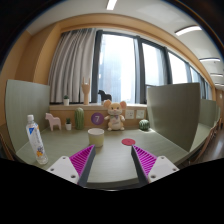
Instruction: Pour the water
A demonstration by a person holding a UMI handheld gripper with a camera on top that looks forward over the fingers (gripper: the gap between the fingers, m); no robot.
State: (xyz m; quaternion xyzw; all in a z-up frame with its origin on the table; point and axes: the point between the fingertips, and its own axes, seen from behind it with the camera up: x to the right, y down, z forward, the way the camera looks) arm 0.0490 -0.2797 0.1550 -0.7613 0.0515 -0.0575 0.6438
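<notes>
A clear water bottle (pixel 36 139) with a blue-and-white label stands upright on the table, left of my fingers and apart from them. A pale cup (pixel 96 138) stands beyond the fingers, a little left of centre. A small round pink coaster or lid (pixel 127 143) lies flat on the table beyond the right finger. My gripper (pixel 113 161) is open and empty, low over the table, its pink pads (pixel 82 159) spread wide with bare table between them.
A plush toy (pixel 115 115), a small green ball (pixel 143 125), a green bottle (pixel 80 118) and small figures stand along the table's far edge by the windows. Grey partition panels (pixel 173 108) flank the table (pixel 110 152) left and right.
</notes>
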